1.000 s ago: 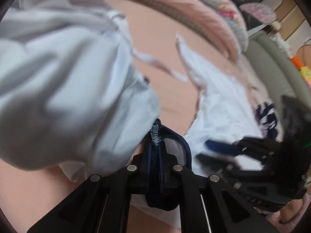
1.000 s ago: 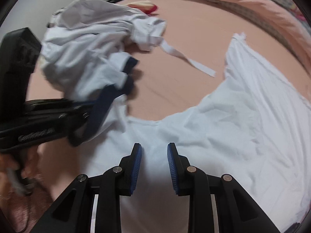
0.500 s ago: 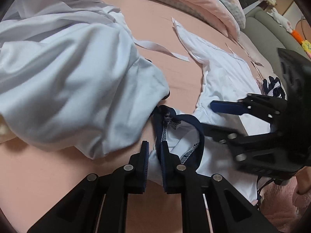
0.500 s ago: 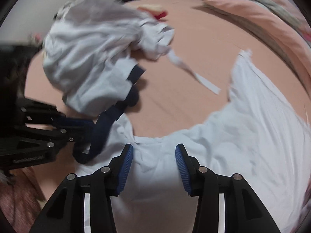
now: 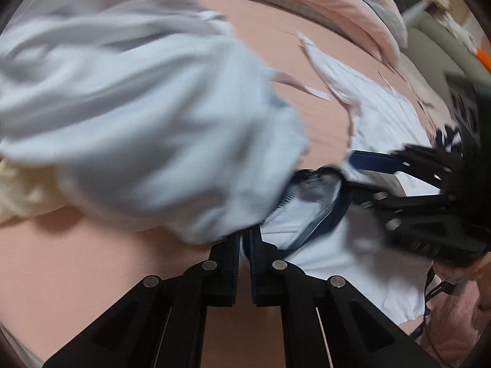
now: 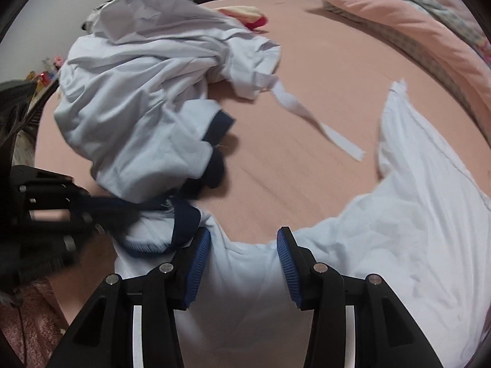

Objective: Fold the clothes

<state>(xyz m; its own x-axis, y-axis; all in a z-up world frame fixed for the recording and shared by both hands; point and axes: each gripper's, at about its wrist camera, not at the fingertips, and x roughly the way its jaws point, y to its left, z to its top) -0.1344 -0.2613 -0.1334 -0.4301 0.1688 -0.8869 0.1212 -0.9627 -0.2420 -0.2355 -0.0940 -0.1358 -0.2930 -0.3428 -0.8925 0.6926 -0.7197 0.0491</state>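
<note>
A white shirt (image 6: 414, 214) with a navy collar (image 6: 181, 227) lies spread on the pink bed (image 6: 307, 159). My left gripper (image 5: 244, 239) is shut on the shirt's fabric by the navy collar (image 5: 322, 214); it shows at the left in the right wrist view (image 6: 73, 211). My right gripper (image 6: 244, 245) is open, its blue pads straddling the shirt's neckline just above the cloth; it shows at the right in the left wrist view (image 5: 383, 165). A crumpled heap of white clothes (image 6: 147, 92) lies behind the collar and fills the left of the left wrist view (image 5: 138, 116).
A loose white strip (image 6: 313, 122) lies on the sheet beyond the shirt. A pink quilt (image 6: 414, 21) runs along the far right edge of the bed. A red and yellow item (image 6: 251, 18) lies behind the heap. A grey-green sofa (image 5: 442, 46) stands beyond the bed.
My right gripper has opened wider and moved up to the neckline. My left gripper has closed tighter on the fabric and shifted; the collar now stretches toward the right gripper.
</note>
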